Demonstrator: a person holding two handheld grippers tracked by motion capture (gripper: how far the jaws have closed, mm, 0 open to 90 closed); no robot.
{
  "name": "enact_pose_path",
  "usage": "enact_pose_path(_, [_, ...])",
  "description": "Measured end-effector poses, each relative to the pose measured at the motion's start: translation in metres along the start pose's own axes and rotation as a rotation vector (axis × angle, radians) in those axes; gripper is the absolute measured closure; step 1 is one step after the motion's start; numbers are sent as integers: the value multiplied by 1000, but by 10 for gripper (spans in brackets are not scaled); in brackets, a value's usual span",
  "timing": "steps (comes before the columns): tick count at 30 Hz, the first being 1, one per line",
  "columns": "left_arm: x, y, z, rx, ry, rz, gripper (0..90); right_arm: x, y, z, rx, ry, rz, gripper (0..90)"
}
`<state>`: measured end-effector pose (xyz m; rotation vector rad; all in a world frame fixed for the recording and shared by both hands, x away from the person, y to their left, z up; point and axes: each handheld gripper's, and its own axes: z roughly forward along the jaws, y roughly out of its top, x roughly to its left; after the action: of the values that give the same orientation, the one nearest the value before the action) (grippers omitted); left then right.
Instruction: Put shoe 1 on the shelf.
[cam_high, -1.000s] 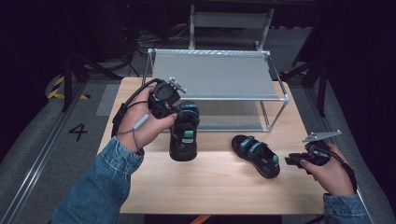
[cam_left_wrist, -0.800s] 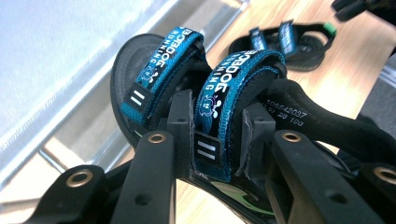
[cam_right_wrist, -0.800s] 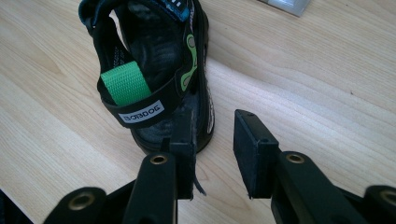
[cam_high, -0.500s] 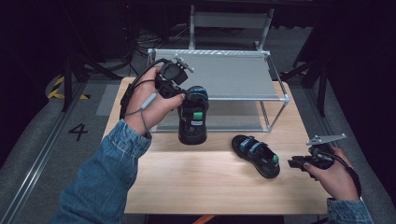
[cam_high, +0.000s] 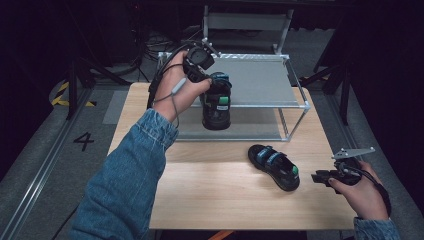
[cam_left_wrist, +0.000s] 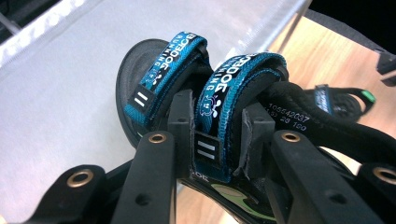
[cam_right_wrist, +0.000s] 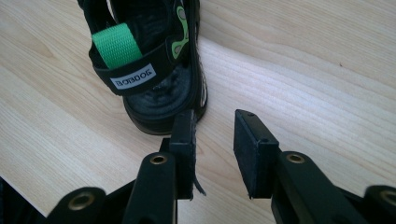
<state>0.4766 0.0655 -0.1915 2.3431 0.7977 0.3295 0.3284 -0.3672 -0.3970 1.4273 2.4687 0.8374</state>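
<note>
The held sandal (cam_left_wrist: 219, 107) hangs in the left gripper (cam_left_wrist: 217, 140), raised above the tabletop (cam_high: 210, 190) at the front edge of the rack (cam_high: 295, 97). The fingers (cam_left_wrist: 182, 126) pinch its rear blue strap from both sides; the front strap and toe point away, over the rack's grey top shelf. In the high view the sandal (cam_high: 216, 102) hangs toe-up, heel-down, against the rack's front rail.

Judged step: carry the sandal onto the top shelf and set it down.

- Keep the pinch firm. The strap is soft webbing and the sole hangs below it, so the sandal will likely swing on any quick move.
- Lift until the heel is above the front rail before moving inward; a low heel may catch the rail.
- Level the sole over the shelf, then lower until it rests flat. Release only then.
- Place it toward one side of the shelf, leaving room for the second sandal.

The second sandal (cam_high: 274, 166) lies on the tabletop, in front of the rack and to its right. The right gripper (cam_right_wrist: 212, 154) sits just beside its heel, fingers spread and pinching nothing. Hold it there, away from the rack, until the left hand is clear.
</note>
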Motion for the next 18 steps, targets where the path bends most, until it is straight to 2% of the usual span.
enact_pose_path(9, [23,16,23,6,-21,9,713,-2,-8,-5,1,-9,13,697])
enact_pose_path(18, [43,18,38,6,-19,-19,712,-2,-6,-1,8,-3,2,695])
